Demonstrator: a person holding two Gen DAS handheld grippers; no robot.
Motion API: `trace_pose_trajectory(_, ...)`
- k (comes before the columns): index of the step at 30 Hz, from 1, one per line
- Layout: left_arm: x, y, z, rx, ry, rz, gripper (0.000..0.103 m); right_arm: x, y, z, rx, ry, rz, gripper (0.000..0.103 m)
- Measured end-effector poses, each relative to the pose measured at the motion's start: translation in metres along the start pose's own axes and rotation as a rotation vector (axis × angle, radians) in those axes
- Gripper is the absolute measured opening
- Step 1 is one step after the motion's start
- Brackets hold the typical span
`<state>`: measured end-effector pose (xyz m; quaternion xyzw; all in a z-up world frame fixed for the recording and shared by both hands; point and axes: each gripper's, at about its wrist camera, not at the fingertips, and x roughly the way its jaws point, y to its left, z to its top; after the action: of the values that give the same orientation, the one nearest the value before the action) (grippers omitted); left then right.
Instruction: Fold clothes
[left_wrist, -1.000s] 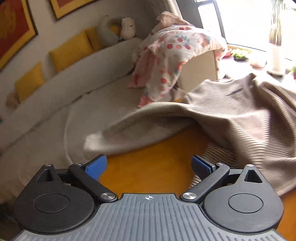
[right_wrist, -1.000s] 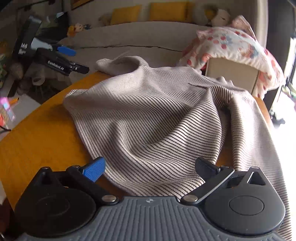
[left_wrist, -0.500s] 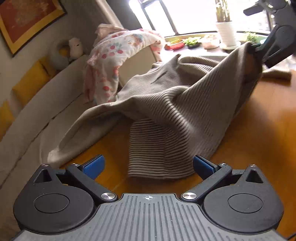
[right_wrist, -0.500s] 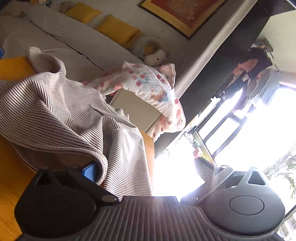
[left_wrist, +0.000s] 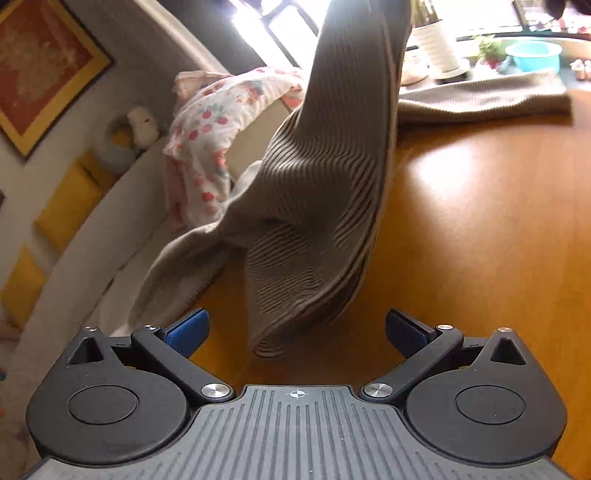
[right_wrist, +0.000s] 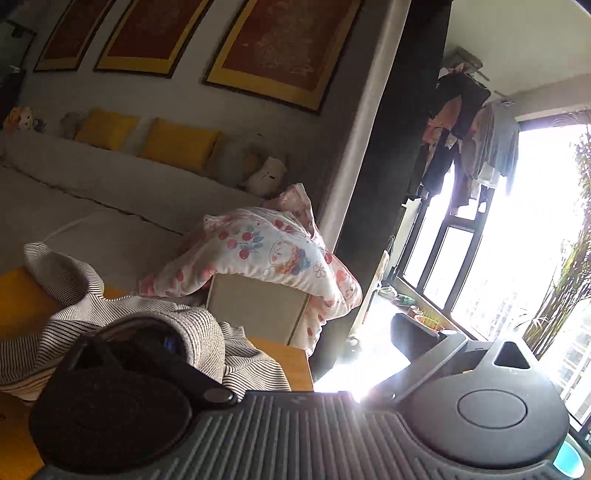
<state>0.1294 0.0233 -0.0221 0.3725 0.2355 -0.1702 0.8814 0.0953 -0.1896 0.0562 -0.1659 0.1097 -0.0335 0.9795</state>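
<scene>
Sunlight glares across the orange wooden desk, where the striped sweater rises in a tall fold, its far part lying flat near the window. Left gripper fingers spread wide, empty. Right gripper fingers stand apart, fabric draped over one. Sofa with yellow cushions behind

**Striped garment half lifted off the table**

The beige, dark-striped knit garment rises in a tall twisted column out of the top of the left wrist view. Its lower folds hang bunched above the orange table, and one part lies flat at the far edge.
</scene>
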Motion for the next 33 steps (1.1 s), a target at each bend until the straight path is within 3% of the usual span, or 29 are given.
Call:
trace_pose_trajectory(2, 0.015, 0.005, 0.011, -0.050, -0.008, 0.086, 0.103, 0.000, -0.004, -0.003, -0.014, 0.009, -0.007, 0.103)
trace_pose_trajectory(8, 0.015, 0.076, 0.012, -0.358, -0.063, 0.201, 0.103, 0.012, 0.018, -0.050, -0.100, 0.137, 0.014, 0.103)
trace_pose_trajectory(9, 0.014, 0.089, 0.011, -0.411, -0.072, 0.211, 0.103, 0.016, 0.024, -0.060, -0.120, 0.165, 0.018, 0.103)
trace_pose_trajectory(10, 0.006, 0.106, 0.002, -0.480, -0.081, 0.150, 0.103, 0.020, 0.029, -0.070, -0.139, 0.193, 0.023, 0.103)
trace_pose_trajectory(11, 0.002, 0.116, -0.005, -0.517, -0.075, 0.146, 0.103, 0.022, 0.032, -0.077, -0.141, 0.214, 0.028, 0.103)
trace_pose_trajectory(14, -0.010, 0.129, -0.023, -0.548, -0.043, 0.157, 0.103, 0.029, 0.032, -0.084, -0.089, 0.249, 0.034, 0.103)
trace_pose_trajectory(15, -0.013, 0.131, -0.028, -0.549, -0.034, 0.157, 0.103, 0.031, 0.031, -0.082, -0.070, 0.250, 0.039, 0.103)
trace_pose_trajectory(18, -0.015, 0.085, -0.016, -0.330, -0.064, 0.075, 0.103, 0.033, 0.036, -0.072, -0.063, 0.224, 0.059, 0.103)
trace_pose_trajectory(23, -0.017, 0.009, 0.005, 0.032, -0.111, -0.053, 0.103, 0.024, 0.034, -0.039, -0.046, 0.089, 0.007, 0.103)
trace_pose_trajectory(25, 0.001, -0.003, 0.009, 0.103, -0.104, 0.030, 0.103, 0.020, 0.029, -0.033, -0.032, 0.070, -0.005, 0.103)
trace_pose_trajectory(30, 0.047, 0.048, 0.015, -0.123, -0.018, 0.219, 0.103, 0.019, 0.027, -0.046, -0.080, 0.102, -0.025, 0.103)
trace_pose_trajectory(33, 0.062, 0.069, 0.015, -0.203, 0.025, 0.333, 0.103, 0.033, 0.043, -0.067, -0.119, 0.196, 0.024, 0.103)
